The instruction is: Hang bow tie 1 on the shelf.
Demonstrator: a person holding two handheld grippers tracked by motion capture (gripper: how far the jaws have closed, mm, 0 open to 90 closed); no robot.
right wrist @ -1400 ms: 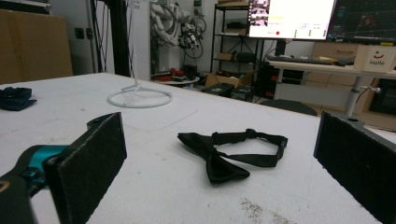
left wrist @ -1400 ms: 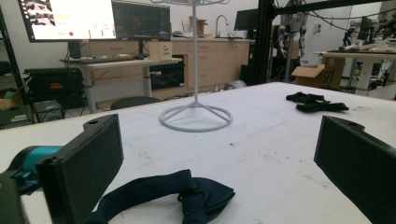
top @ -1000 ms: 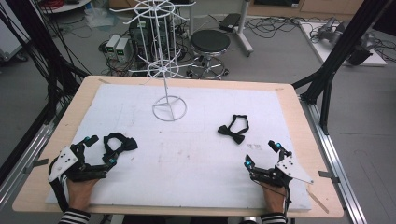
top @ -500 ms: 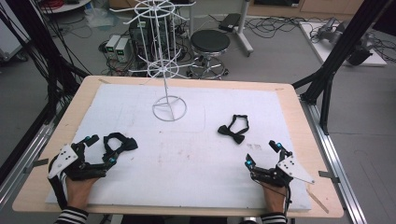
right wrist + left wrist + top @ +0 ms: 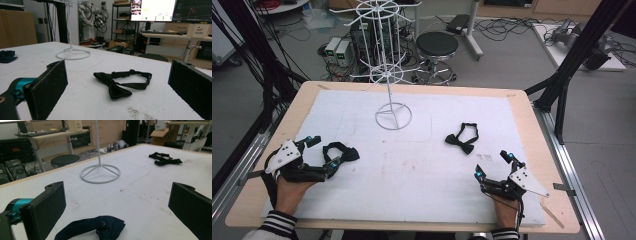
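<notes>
While both grippers rest spread wide: left gripper, navy bow tie between its jaws, near left; right gripper, black bow tie just beyond. Soft, light, limp fabric; best pinched at centre knot.

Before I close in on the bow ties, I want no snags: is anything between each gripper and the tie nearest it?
Nothing visible. The left gripper is open around the dark blue bow tie. The black bow tie lies on bare mat ahead of the open right gripper. The wire stand stands farther back.
</notes>
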